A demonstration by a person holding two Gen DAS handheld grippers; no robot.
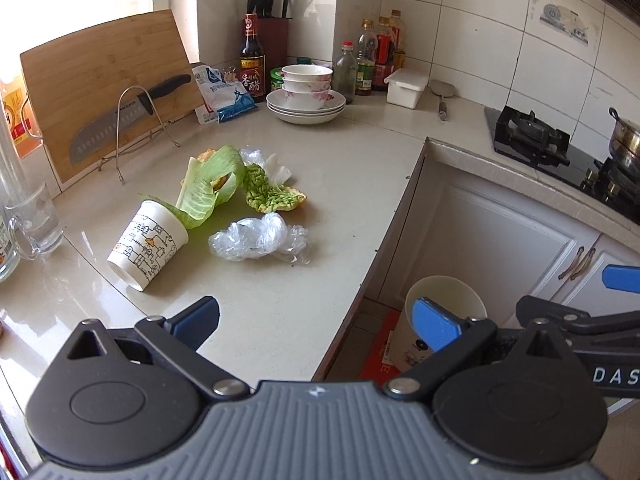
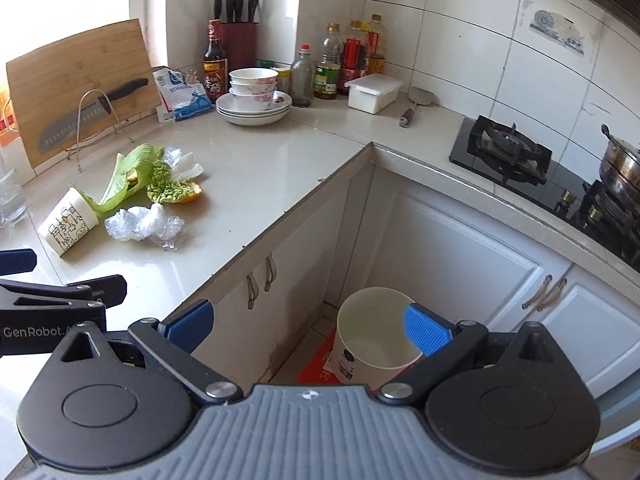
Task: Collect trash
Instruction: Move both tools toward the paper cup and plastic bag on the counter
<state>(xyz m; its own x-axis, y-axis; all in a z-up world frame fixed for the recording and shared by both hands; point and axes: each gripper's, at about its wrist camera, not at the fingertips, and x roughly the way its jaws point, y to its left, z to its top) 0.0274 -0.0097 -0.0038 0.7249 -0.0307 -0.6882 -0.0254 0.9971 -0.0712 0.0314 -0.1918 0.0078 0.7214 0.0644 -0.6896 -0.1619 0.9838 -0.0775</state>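
No trash had been picked up yet, it seemed. The left claw (image 1: 316, 322) hung wide open and empty over the counter (image 1: 280, 304) edge. The right claw (image 2: 310, 326) hung wide open and empty above the white bin (image 2: 374, 334) on the floor. Farther along the counter lay the paper cup (image 1: 147, 245), then the plastic wrap (image 1: 260, 240) and cabbage leaf (image 1: 216, 184). Next, a claw would need to reach out and close on one.

The right tool (image 2: 308, 326) hangs with its jaws spread wide and nothing between them, above a white bin (image 2: 376, 336) on the floor in the corner of the cabinets. On the bench (image 2: 248, 184) lie a tipped paper cup (image 2: 68, 222), a cabbage leaf (image 2: 124, 180), crumpled plastic wrap (image 2: 144, 226) and a green braided scrap (image 2: 168, 186). The left tool (image 2: 60, 296) shows at the left edge.
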